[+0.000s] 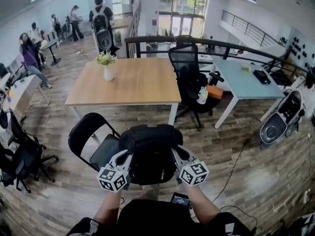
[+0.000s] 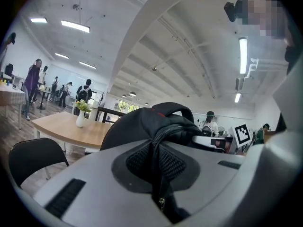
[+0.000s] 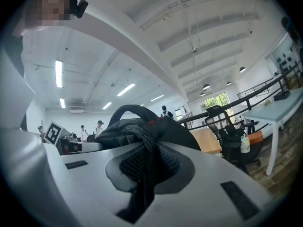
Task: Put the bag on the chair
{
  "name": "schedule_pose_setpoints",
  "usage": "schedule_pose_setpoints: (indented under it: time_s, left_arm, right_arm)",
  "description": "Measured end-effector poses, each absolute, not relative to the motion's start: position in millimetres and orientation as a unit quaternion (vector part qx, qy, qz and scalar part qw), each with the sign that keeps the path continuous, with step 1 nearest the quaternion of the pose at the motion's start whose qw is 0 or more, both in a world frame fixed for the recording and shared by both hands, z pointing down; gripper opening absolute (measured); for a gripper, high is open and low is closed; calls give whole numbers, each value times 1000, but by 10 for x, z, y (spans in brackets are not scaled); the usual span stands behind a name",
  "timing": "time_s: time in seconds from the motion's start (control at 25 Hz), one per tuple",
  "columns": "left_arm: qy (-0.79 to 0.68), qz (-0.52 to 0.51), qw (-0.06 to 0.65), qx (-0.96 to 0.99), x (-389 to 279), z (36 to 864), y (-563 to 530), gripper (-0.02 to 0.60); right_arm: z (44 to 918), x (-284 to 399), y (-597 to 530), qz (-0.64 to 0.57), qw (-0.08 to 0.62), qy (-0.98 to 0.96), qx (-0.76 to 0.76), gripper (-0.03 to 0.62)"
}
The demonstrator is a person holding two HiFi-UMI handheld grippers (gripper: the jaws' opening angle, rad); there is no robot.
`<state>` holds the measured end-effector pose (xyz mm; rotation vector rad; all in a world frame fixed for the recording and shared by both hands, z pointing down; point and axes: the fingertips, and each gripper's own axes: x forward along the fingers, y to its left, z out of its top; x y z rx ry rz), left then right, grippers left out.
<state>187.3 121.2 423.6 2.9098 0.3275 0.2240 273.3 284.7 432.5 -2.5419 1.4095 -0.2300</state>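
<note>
Where the smooth grey jaws of the left tongs (image 2: 158, 174) meet, they are clamped on a narrow black fold of the bag (image 2: 142, 122), a stitched seam running up between them with coarse mesh padding on either side. The right tongs (image 3: 142, 174) pinch a ribbed woven strap of the same bag in the same way, jaws nearly together with only that strip between them.

In the head view the bag (image 1: 150, 154) is a rounded, soft backpack of matte black fabric with an arched carry handle on top. It hangs between the left tongs (image 1: 129, 155) and right tongs (image 1: 174, 152), whose marker cubes sit nearest the camera. It overlaps the right side of the chair (image 1: 87, 132), a folding one with a thin black tube frame, a curved backrest and a flat padded seat; whether the bag touches the seat cannot be told.

Beyond the chair stands a rectangular table (image 1: 133, 85) with a bare, light wood top on white legs, bearing a small white vase (image 1: 108, 73) of flowers. To its right is a black mesh office chair (image 1: 188, 65), then a pale table (image 1: 241, 85). The floor (image 1: 231, 146) is dark wood planking, and people (image 1: 101, 18) stand far off.
</note>
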Motion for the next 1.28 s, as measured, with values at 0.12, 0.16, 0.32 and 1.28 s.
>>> schedule_pose_setpoints:
  time_s: [0.12,0.16,0.32,1.28]
  left_arm:
    - [100,76,100,987,1973,4268,1075,20]
    - [95,76,101,987,1995,4282,1018,20]
    - [67,70,106,990,2101,4316,778,20]
    - [-119,74,133,981,2558,4610,-1135,20]
  right_arm:
    - [4363,2859,2695,-86,114,490,-860,31]
    - [4377,2896,2630,-89,112,495,-857,32]
    - [4402,3070,2352,-97,104,525,-839,31]
    - [4671,4079,-116,-136,59,687,-711,31]
